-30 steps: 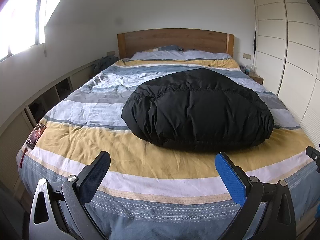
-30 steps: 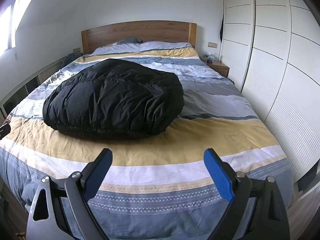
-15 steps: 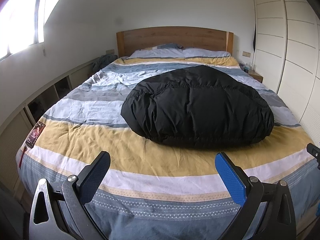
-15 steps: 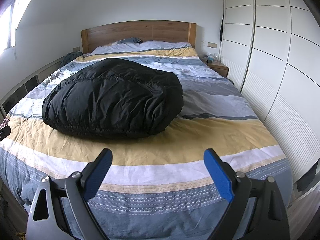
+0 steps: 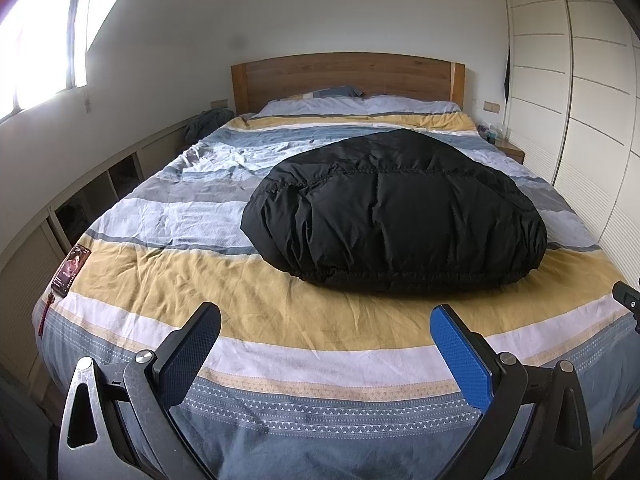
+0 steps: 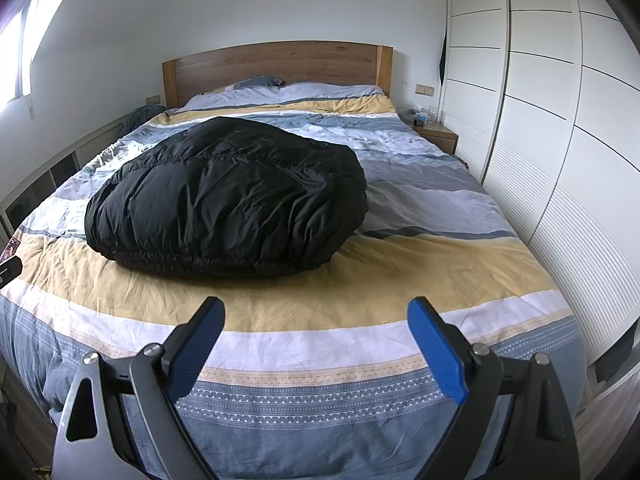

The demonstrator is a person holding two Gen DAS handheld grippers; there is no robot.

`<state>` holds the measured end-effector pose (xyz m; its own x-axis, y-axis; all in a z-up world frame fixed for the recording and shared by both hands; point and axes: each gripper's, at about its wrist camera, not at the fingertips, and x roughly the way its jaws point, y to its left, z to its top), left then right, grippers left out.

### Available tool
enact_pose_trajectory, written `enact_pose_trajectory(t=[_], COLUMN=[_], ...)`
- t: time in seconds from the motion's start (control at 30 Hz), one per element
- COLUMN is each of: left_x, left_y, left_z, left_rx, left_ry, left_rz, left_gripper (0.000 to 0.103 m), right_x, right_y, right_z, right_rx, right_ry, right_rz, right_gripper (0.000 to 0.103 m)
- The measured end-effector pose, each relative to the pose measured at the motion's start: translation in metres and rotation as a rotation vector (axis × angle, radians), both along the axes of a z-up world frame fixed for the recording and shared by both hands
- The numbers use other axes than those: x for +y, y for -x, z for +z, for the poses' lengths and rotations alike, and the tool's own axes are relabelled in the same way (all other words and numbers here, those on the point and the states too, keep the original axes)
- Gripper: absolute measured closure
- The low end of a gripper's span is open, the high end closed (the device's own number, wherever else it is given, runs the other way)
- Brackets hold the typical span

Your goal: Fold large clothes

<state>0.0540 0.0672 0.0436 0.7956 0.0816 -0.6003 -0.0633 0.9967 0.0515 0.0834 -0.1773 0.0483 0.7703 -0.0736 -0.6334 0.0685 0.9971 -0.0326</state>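
A black puffy down jacket (image 5: 394,210) lies bunched in a rounded heap on the striped bed; it also shows in the right wrist view (image 6: 228,196). My left gripper (image 5: 325,322) is open and empty, held over the foot of the bed, short of the jacket's near edge. My right gripper (image 6: 316,314) is open and empty too, over the foot of the bed, with the jacket ahead and to the left. Neither gripper touches the jacket.
The bed (image 5: 224,316) has a yellow, white and blue striped cover and a wooden headboard (image 5: 346,76). White wardrobe doors (image 6: 560,140) run along the right. A nightstand (image 6: 436,134) stands by the headboard. A phone (image 5: 71,269) lies at the bed's left edge, low shelves behind.
Both grippers have drifted slightly, so the jacket and bed sit a little higher in view. The jaws stay open and the jacket has not moved.
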Motion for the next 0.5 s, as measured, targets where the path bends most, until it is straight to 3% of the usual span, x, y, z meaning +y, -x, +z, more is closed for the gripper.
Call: enact_pose_trajectory(t=[0.5], left_x=[0.0017], left_y=[0.0003], left_z=[-0.0034], left_rx=[0.006], left_ry=[0.001], left_rz=[-0.003], left_gripper=[0.0], right_x=[0.0007], right_y=[-0.0018], right_z=[-0.0043], right_rx=[0.012], right_ry=[0.008], right_rz=[0.006], right_gripper=[0.01])
